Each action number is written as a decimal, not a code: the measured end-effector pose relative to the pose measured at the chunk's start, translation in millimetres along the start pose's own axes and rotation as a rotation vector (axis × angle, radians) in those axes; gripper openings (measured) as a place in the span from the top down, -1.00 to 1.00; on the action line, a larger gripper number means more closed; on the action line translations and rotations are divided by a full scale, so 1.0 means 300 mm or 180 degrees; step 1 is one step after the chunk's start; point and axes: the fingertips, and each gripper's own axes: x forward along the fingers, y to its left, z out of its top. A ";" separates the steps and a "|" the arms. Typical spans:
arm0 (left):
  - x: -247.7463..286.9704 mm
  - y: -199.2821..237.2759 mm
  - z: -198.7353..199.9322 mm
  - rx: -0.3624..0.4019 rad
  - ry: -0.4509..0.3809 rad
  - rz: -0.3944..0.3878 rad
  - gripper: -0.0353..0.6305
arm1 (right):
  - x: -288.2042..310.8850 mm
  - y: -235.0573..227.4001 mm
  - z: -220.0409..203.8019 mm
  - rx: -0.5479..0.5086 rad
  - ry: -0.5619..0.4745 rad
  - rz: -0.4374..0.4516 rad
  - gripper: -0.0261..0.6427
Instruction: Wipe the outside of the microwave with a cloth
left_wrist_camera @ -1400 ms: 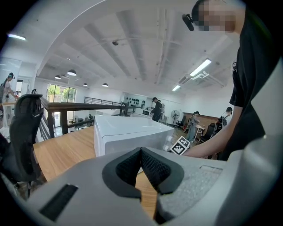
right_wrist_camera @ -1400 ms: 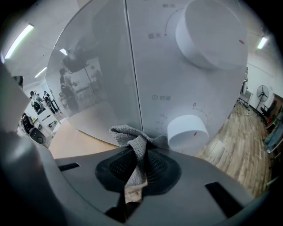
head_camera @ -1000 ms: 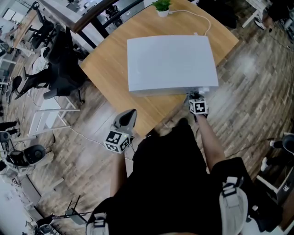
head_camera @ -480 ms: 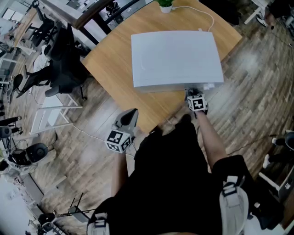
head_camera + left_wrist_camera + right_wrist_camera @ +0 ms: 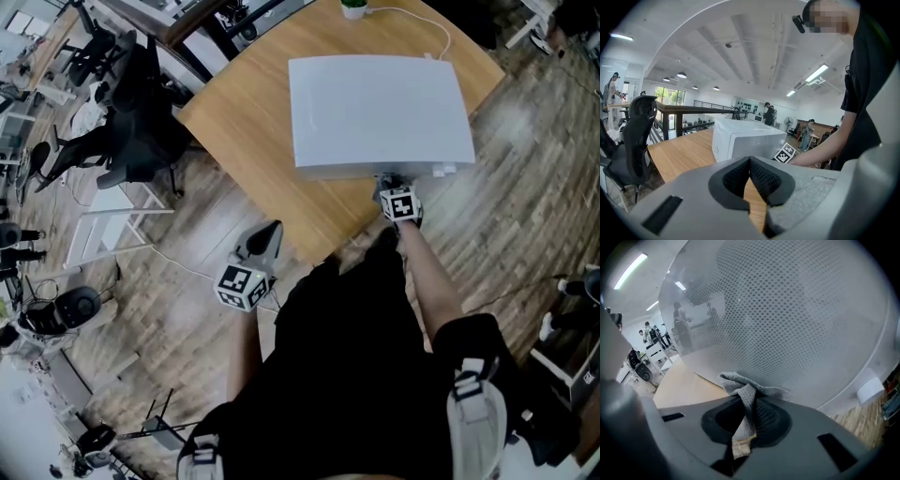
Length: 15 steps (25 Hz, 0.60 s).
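A white microwave (image 5: 378, 108) stands on the wooden table (image 5: 248, 141), its door facing the person. My right gripper (image 5: 388, 186) is shut on a grey knitted cloth (image 5: 751, 391) and presses it against the dotted door glass (image 5: 797, 319) low on the front. In the head view the cloth is hidden under the gripper. My left gripper (image 5: 265, 240) hangs off the table's near corner, over the floor, shut with nothing between its jaws. From the left gripper view the microwave (image 5: 740, 139) shows from the side, with the right gripper's marker cube (image 5: 785, 153) at its front.
A white cable (image 5: 412, 19) and a small potted plant (image 5: 353, 7) sit behind the microwave. Black office chairs (image 5: 131, 103) stand left of the table. A white door handle or foot (image 5: 870, 390) shows at the microwave's lower right. Wooden floor surrounds the table.
The head view has shifted, so the microwave and table sit further right and higher in the frame. The right gripper stays at the microwave's front lower edge; the left gripper has hardly moved.
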 end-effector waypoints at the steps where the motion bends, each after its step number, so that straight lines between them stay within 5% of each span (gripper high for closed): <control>1: -0.012 0.009 -0.002 0.0004 0.0004 -0.0002 0.89 | 0.003 0.015 0.004 -0.0003 -0.0006 -0.0002 0.83; 15: -0.187 0.184 -0.055 0.0028 0.0041 0.0014 0.89 | 0.097 0.287 0.059 -0.0019 -0.0035 0.0084 0.83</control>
